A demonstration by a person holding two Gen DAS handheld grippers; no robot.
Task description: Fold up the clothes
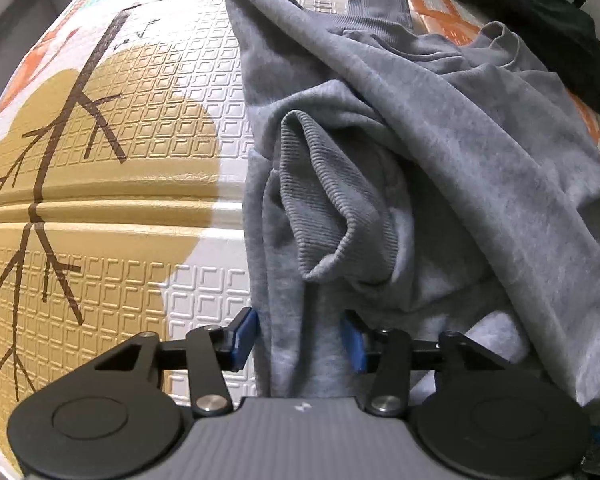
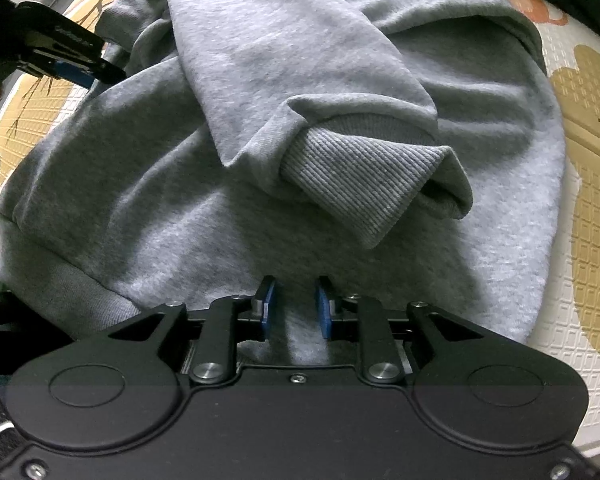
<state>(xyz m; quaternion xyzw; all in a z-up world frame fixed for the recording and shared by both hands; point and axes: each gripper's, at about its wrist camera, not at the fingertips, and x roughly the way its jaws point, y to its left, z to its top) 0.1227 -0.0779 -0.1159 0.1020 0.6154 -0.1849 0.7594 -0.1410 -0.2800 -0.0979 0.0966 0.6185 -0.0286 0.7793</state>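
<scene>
Basically, grey sweatshirt point(image 2: 228, 208) lies bunched on the patterned foam mat point(image 1: 112, 184), one sleeve flopped across the body, ribbed cuff point(image 2: 360, 176) on top. Soft, thick fleece: light, limp, not slippery, will sag and drag; probably best pinched at the hem or a seam. Left tongs point(image 1: 298, 338) stand apart around a fabric edge, pads not pressing. Right tongs point(image 2: 296, 308) narrow, a fold between them; whether it's clamped, can't tell.

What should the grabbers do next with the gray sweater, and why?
Probably pinch shut the left gripper first. A strip of the gray sweatshirt runs between its pads without being squeezed, so lifting now would likely leave that side on the mat.
</scene>
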